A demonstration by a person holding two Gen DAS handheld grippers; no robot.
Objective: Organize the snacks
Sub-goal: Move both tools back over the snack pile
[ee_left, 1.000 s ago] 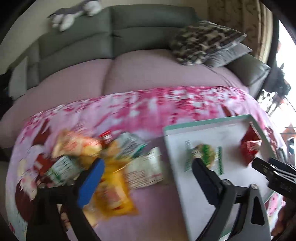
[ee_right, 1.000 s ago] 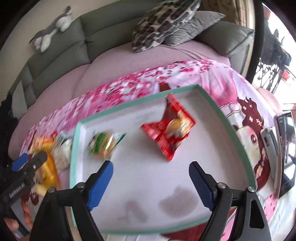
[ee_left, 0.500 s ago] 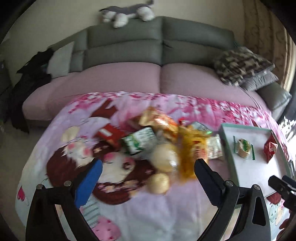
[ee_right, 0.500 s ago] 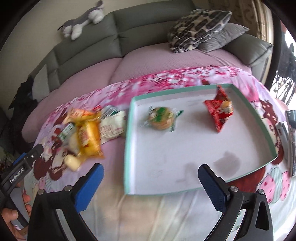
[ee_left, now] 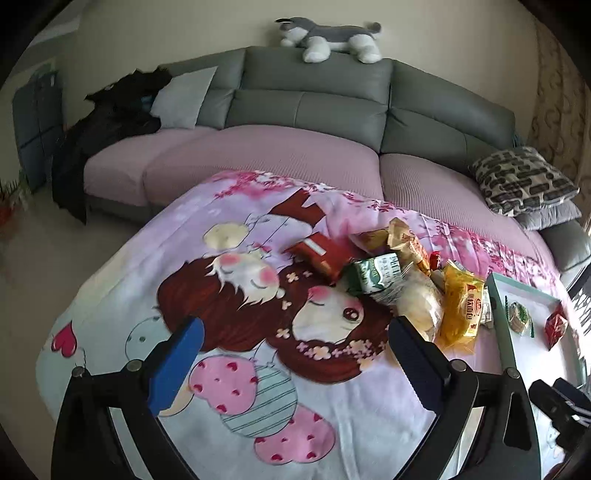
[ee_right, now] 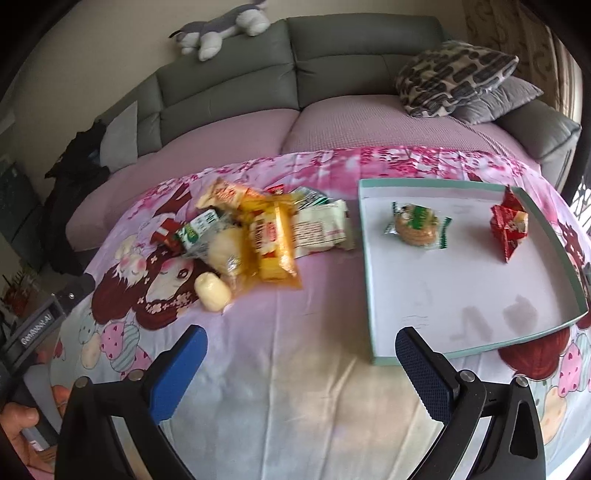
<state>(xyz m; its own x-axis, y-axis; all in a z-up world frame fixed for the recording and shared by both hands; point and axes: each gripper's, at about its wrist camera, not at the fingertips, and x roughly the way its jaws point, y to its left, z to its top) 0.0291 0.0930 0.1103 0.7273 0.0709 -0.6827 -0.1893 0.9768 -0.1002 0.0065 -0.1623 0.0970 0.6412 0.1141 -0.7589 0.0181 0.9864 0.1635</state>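
Observation:
A pile of snack packets lies on the cartoon blanket: a yellow packet [ee_right: 273, 240], a green-and-white carton [ee_right: 195, 232], a white wrapper [ee_right: 317, 230], a red box [ee_right: 166, 230] and a pale round bun [ee_right: 212, 291]. The pile also shows in the left wrist view [ee_left: 402, 284]. A white tray with a teal rim [ee_right: 369, 295] holds a green-wrapped biscuit [ee_right: 419, 225] and a red packet [ee_right: 509, 225]. My left gripper [ee_left: 295, 350] is open and empty, left of the pile. My right gripper [ee_right: 303, 363] is open and empty, in front of the pile and the tray's near left corner.
The blanket [ee_right: 295, 369] covers a low surface in front of a grey and pink sofa [ee_right: 258, 122]. Patterned cushions [ee_right: 454, 81] lie at the sofa's right. A plush husky [ee_right: 221, 27] lies on the backrest. Dark clothes [ee_left: 110, 118] are heaped at the left.
Both grippers have pulled back and swung left, away from the tray. The snack pile now lies ahead of the right gripper and right of the left one. Both stay open.

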